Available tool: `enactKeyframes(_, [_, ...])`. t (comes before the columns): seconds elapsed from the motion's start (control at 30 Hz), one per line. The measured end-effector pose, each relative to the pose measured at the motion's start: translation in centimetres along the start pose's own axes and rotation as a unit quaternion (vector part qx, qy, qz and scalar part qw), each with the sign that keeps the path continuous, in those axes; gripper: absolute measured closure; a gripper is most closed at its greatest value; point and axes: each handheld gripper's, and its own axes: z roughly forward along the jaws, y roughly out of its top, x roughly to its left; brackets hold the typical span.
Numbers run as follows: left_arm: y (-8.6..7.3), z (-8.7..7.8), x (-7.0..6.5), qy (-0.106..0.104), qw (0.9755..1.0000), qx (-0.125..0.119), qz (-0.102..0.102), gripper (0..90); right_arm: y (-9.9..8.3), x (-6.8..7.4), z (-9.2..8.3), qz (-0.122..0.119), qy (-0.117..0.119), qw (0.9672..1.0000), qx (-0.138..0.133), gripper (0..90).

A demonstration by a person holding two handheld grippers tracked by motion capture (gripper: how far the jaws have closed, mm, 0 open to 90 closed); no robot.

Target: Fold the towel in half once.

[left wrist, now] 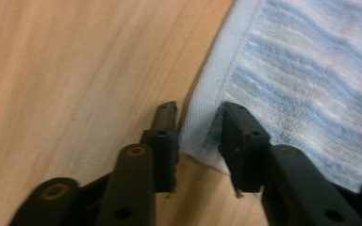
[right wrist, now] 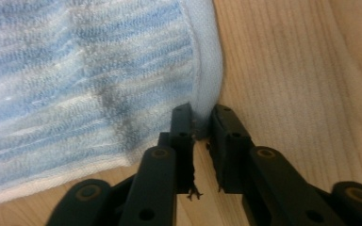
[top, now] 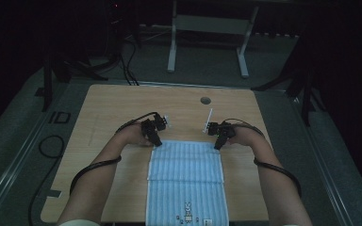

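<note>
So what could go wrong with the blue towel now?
The right gripper pinches only the very edge of the striped towel at its corner, so the cloth might slip out when lifted. The left gripper has a corner between its jaws, but they look less tight, so that side could drop first and the fold would come out crooked. The towel also hangs over the table edge and might slide off.
</note>
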Motion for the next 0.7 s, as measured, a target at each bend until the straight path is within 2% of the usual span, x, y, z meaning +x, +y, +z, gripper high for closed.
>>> enactKeyframes(0.1, [0.0, 0.0, -0.1, -0.005, 1.0000, 0.001, 0.001, 82.6, 0.0, 0.1, 0.0, -0.001, 0.000, 1.0000, 0.001, 83.4])
enactKeyframes(0.13, [0.1, 0.0, -0.4, 0.005, 0.9999, 0.003, 0.009, 82.6, 0.0, 0.2, 0.0, -0.002, -0.001, 1.0000, 0.001, 83.9])
enactKeyframes(0.17, [0.2, 0.0, -0.4, 0.009, 0.9999, 0.005, 0.009, 83.8, 0.2, 0.3, 0.0, -0.003, -0.006, 1.0000, 0.006, 84.2])
enactKeyframes(0.23, [0.2, -0.1, -0.4, 0.030, 0.9995, 0.006, 0.005, 84.1, 0.2, 0.4, -0.1, -0.007, -0.018, 0.9998, 0.005, 84.3])
enactKeyframes(0.3, [0.2, -0.3, -0.2, 0.033, 0.9995, 0.004, 0.001, 84.2, 0.2, 0.3, -0.2, -0.007, -0.026, 0.9996, 0.002, 84.4])
enactKeyframes(0.33, [0.3, -0.9, 0.1, 0.046, 0.9989, -0.009, -0.008, 84.2, 0.2, 0.2, -0.5, -0.002, -0.030, 0.9995, -0.004, 84.3])
enactKeyframes(0.4, [0.4, -1.7, 0.3, 0.058, 0.9980, -0.022, -0.014, 84.7, 0.2, 0.0, -1.3, 0.005, -0.049, 0.9987, -0.014, 84.4])
enactKeyframes(0.47, [0.7, -2.5, 0.4, 0.078, 0.9964, -0.032, -0.012, 84.7, 0.2, -0.1, -1.9, 0.007, -0.067, 0.9975, -0.023, 84.3])
enactKeyframes(0.5, [0.7, -2.5, 0.4, 0.078, 0.9964, -0.032, -0.012, 84.7, 0.2, -0.1, -1.9, 0.007, -0.067, 0.9975, -0.023, 84.3])
enactKeyframes(0.53, [1.1, -3.5, 0.7, 0.094, 0.9948, -0.037, -0.013, 84.7, 0.1, -0.2, -2.3, 0.008, -0.074, 0.9969, -0.028, 84.3])
enactKeyframes(0.6, [1.5, -4.4, 1.0, 0.101, 0.9938, -0.041, -0.016, 84.7, 0.2, -0.8, -4.0, 0.017, -0.090, 0.9949, -0.041, 84.3])
enactKeyframes(0.63, [1.7, -4.9, 1.0, 0.117, 0.9920, -0.044, -0.014, 84.7, 0.2, -1.0, -4.6, 0.021, -0.095, 0.9943, -0.044, 84.4])
enactKeyframes(0.7, [1.9, -5.4, 1.2, 0.120, 0.9914, -0.048, -0.020, 84.7, 0.3, -1.2, -5.3, 0.022, -0.097, 0.9939, -0.047, 84.4])
